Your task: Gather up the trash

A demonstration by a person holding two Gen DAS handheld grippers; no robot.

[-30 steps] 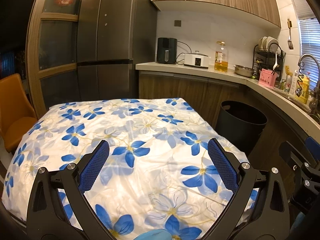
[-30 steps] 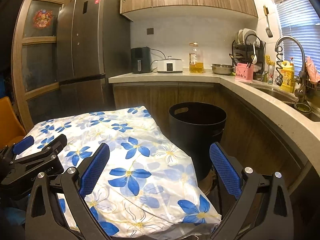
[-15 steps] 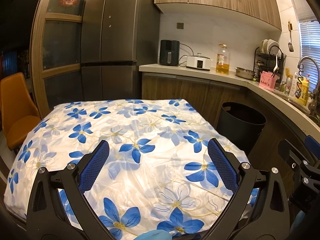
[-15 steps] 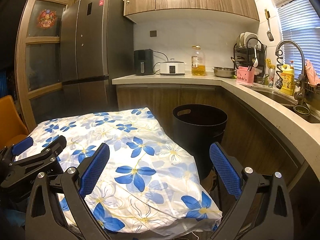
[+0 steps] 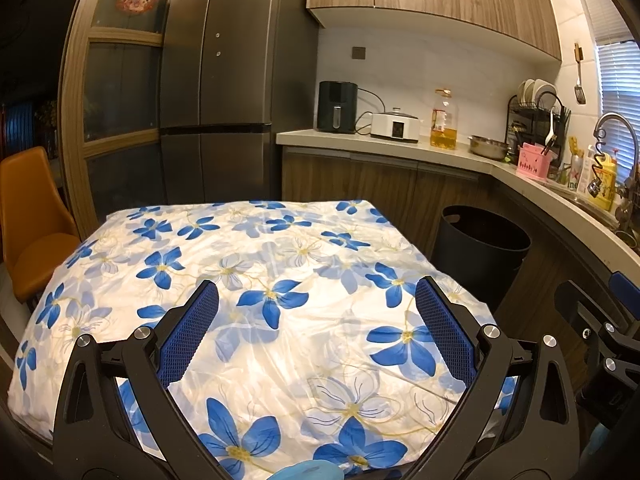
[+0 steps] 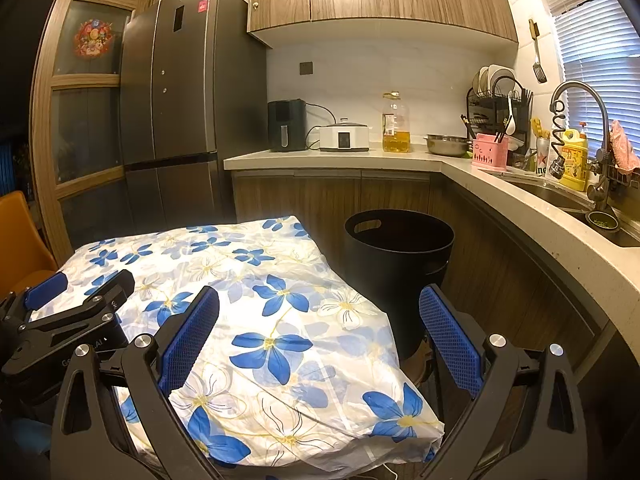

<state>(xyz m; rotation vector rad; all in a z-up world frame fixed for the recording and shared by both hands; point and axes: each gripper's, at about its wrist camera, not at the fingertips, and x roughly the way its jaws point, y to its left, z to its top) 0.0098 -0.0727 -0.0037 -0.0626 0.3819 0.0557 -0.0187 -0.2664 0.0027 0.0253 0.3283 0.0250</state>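
Left gripper (image 5: 316,328): it hung above the near half of the table, its blue-padded jaws spread wide, with nothing between them.
Right gripper (image 6: 318,332): it hung over the table's near right corner, jaws likewise spread wide and empty.
Table (image 5: 120,248): it was covered by a white cloth with blue flowers, and no scrap, wrapper or other litter showed anywhere on the cloth in either view.
Trash: none could be made out in either picture, so where it lay could not be told from these views.
Bin (image 6: 400,264): the black round bin stood on the floor just beyond the table's far right corner, below the counter (image 6: 332,158); its mouth was open, and its inside was too dark to tell whether it held anything.
Progress: judged from this, either the table had already been cleared or no trash had been laid out yet; the pictures could not settle which.
Left to do: if any trash remained, it lay outside these views and would first have to be found.
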